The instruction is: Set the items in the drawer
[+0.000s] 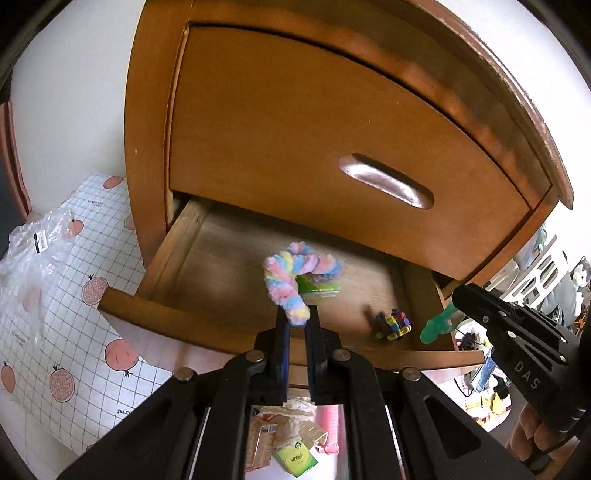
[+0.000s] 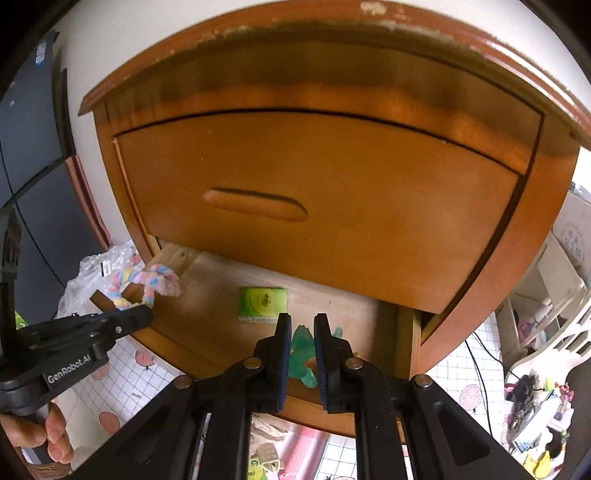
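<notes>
Pulled-out lower wooden drawer (image 1: 177, 258) of nightstand, holding green packet (image 2: 263, 304). Left gripper (image 1: 298, 317) clamped on fluffy pastel twisted rope (image 1: 291, 275), right gripper (image 2: 300, 334) pinching translucent green toy (image 2: 301, 354), both over it.

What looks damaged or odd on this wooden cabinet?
The cabinet top's front edge is chipped, with paint worn off in pale patches. Otherwise nothing stands out; the lower drawer is simply pulled open.

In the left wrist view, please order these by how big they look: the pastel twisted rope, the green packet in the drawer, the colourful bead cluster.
1. pastel twisted rope, though it is held nearest the camera, which enlarges it.
2. green packet, mostly hidden behind the rope, so its rank against the bead cluster is unsure.
3. bead cluster.
</notes>
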`<state>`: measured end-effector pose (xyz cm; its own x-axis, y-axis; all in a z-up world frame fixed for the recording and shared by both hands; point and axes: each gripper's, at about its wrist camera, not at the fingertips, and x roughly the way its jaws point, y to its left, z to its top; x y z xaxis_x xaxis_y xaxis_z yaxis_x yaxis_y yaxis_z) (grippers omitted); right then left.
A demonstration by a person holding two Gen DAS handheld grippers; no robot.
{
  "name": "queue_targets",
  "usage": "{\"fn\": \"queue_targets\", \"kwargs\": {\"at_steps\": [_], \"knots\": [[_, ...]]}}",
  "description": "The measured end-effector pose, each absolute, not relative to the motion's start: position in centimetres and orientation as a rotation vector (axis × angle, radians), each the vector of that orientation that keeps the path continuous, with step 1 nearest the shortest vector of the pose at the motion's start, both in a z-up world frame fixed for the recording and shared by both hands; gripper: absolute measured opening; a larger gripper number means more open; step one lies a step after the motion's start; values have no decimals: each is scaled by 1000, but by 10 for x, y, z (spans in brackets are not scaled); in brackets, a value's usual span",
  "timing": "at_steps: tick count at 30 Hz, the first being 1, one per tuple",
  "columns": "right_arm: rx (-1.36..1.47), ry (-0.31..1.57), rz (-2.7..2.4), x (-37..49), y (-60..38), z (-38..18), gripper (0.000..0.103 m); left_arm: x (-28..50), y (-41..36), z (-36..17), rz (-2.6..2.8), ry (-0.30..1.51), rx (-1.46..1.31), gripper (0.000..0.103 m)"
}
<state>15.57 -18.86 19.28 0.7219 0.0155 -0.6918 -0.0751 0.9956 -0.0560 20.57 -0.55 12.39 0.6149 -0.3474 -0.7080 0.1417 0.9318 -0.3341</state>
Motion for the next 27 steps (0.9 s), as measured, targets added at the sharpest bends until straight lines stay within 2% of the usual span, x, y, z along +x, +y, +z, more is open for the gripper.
{"fn": "queue_targets", "kwargs": {"at_steps": [2, 4, 6, 9, 11, 13, 15, 19, 23, 27], "knots": [[-68, 777, 57, 156, -190, 190, 14, 207, -7, 122, -279, 874, -243, 13], [-63, 786, 57, 156, -191, 188, 14, 206, -8, 121, -279, 875, -237, 27], [-67, 792, 56, 157, -191, 186, 15, 206, -8, 120, -274, 877, -242, 36], [-63, 806, 51, 158, -193, 182, 15, 206, -5, 120, -269, 879, -247, 38], [-48, 820, 50, 158, -196, 179, 16, 206, -5, 120, -265, 877, -244, 42], [-33, 834, 43, 159, -199, 175, 20, 205, -4, 121, -256, 873, -240, 58], [-24, 840, 36, 159, -201, 173, 33, 205, -3, 121, -252, 873, -243, 59], [-11, 845, 32, 157, -204, 171, 43, 205, -2, 122, -231, 872, -245, 70], [4, 844, 34, 155, -206, 170, 59, 205, -2, 121, -211, 869, -246, 71], [16, 842, 40, 153, -207, 169, 65, 204, -1, 122, -201, 853, -240, 81]]}}
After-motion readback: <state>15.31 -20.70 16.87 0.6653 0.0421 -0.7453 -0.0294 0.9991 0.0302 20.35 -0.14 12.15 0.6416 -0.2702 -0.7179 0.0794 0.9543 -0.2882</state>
